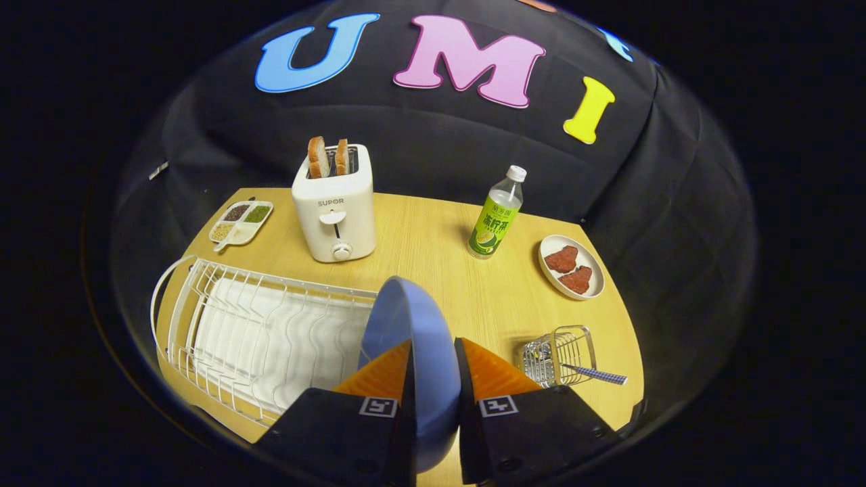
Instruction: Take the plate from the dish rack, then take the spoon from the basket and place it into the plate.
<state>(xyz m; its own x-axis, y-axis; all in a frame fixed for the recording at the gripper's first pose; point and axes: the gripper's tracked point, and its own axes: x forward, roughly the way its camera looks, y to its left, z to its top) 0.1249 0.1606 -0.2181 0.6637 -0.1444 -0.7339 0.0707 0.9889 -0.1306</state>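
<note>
Bright, sharp, fisheye-bent edges

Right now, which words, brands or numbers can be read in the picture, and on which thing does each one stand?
"SUPOR": on the front of the white toaster.
Green bottle: its label carries print, too small to read.
Square marker patches on the gripper, shut on the blue plate: patterns only, no words.

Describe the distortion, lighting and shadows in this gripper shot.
Gripper view: fisheye bends the table edge and dish rack wires into curves; even overhead light, soft shadow beside the basket; the blue plate, clamped in the gripper, looms large and slightly soft.
</note>
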